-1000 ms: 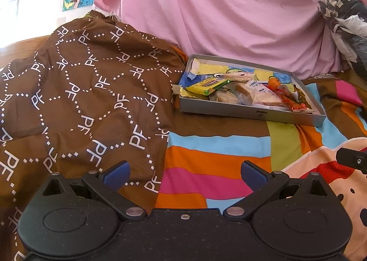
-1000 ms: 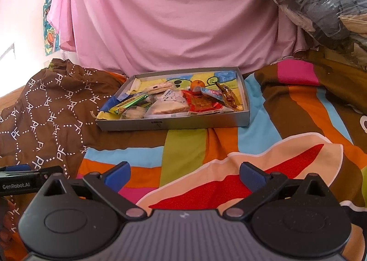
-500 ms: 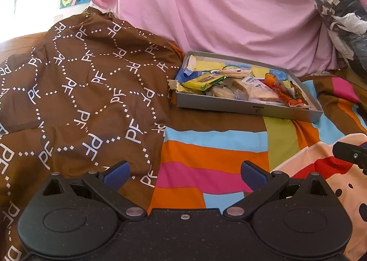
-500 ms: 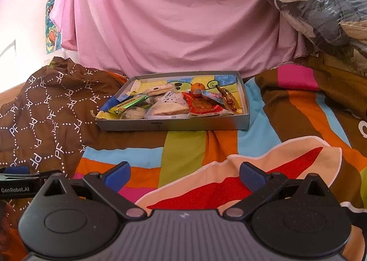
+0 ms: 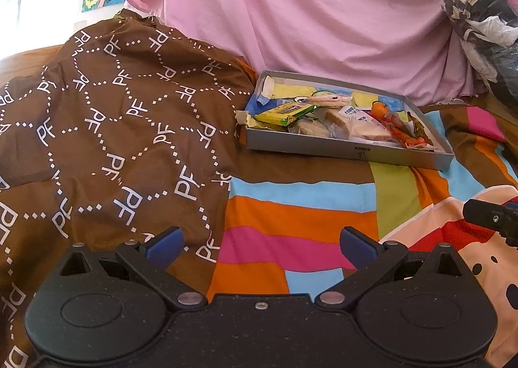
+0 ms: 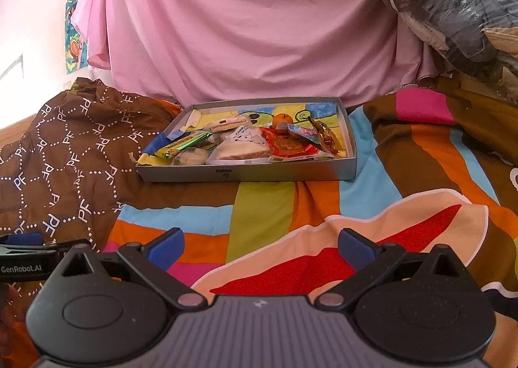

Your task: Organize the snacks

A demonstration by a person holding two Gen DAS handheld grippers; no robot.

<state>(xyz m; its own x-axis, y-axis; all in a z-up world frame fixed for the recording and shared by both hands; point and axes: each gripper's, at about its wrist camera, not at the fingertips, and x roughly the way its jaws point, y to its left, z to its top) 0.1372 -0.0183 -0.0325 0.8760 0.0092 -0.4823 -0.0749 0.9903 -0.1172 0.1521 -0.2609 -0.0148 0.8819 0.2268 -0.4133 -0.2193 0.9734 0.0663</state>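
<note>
Nearest in each view, the left hand-held gripper (image 5: 260, 243) and the right hand-held gripper (image 6: 260, 243) hang with jaws spread wide and nothing between them, low over the striped bedspread (image 6: 259, 206). Over the last second both have drawn slightly back, so the grey box (image 6: 246, 171) sits a little farther ahead of them than it did. It rests on the bed straight ahead of the right hand-held gripper and ahead-right of the left, with the snacks (image 6: 246, 144) heaped loosely inside. That heap fits either sorting still to come or snacks gathered into the box.
</note>
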